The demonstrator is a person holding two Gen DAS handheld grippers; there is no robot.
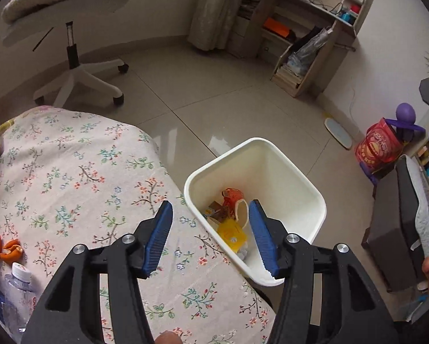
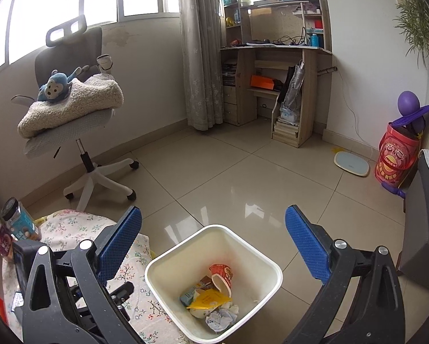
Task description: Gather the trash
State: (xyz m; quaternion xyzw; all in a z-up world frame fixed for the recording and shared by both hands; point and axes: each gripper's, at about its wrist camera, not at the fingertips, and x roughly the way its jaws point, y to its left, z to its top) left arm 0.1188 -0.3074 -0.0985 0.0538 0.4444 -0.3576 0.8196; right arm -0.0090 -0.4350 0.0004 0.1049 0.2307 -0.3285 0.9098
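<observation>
Tiled bedroom floor, floral worktop, both grippers spread wide over the bin with nothing in them.

Left wrist view: the left gripper [image 1: 210,212] hangs released above the worktop [image 1: 71,172] edge, right where the white bin [image 1: 314,197] butts against it. The bin holds a red cup, a yellow wrapper and a carton. Orange peel [image 1: 10,250] and a plastic bottle [image 1: 19,289] sit at the worktop's near left corner, well apart from the bin, so I'd guess those go next. The bottle looks light and could roll off the edge if nudged. Right wrist view: the right gripper [image 2: 214,226] is released too, over the bin [image 2: 157,263]. Jars [image 2: 20,220] stand at the far left edge, and a careless swing could knock them.
</observation>
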